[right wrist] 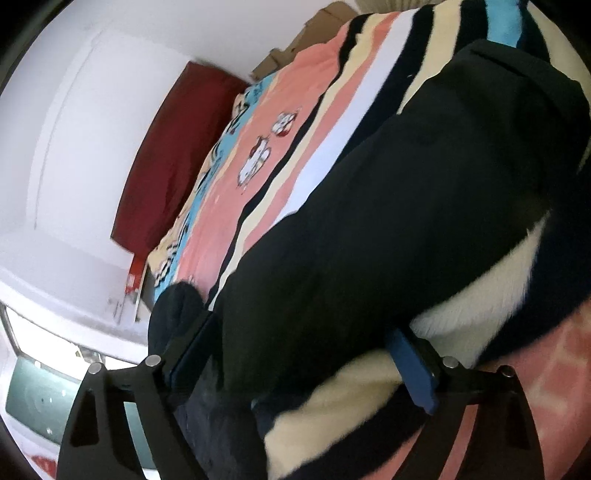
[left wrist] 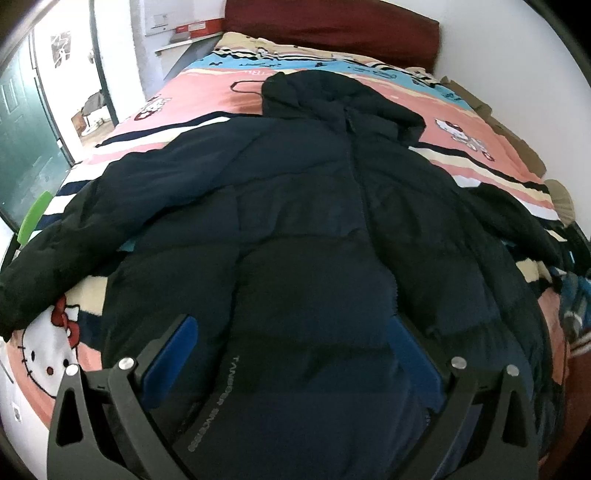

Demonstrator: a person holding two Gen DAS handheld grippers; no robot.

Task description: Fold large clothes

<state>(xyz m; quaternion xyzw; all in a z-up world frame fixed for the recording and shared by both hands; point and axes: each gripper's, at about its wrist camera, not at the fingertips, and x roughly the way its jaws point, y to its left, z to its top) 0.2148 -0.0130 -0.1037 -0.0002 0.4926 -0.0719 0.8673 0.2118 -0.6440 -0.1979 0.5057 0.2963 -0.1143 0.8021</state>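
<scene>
A dark navy puffer jacket (left wrist: 295, 192) lies spread flat, front up, on the bed, with its hood (left wrist: 325, 96) toward the headboard and both sleeves out to the sides. My left gripper (left wrist: 291, 350) hangs over the jacket's lower hem, its blue pads (left wrist: 173, 354) wide apart, and the padded fabric bulges up between them without being pinched. In the right wrist view the picture is rolled sideways. There my right gripper (right wrist: 303, 350) straddles the jacket's dark sleeve (right wrist: 388, 229), jaws wide, with the sleeve lying loose between the fingers.
The bed carries a striped pink, cream and blue cartoon-cat blanket (left wrist: 221, 92). A dark red headboard (left wrist: 332, 26) and a white wall stand behind it. A green door (left wrist: 22, 122) is at the left. Cardboard pieces (left wrist: 517, 140) line the bed's right edge.
</scene>
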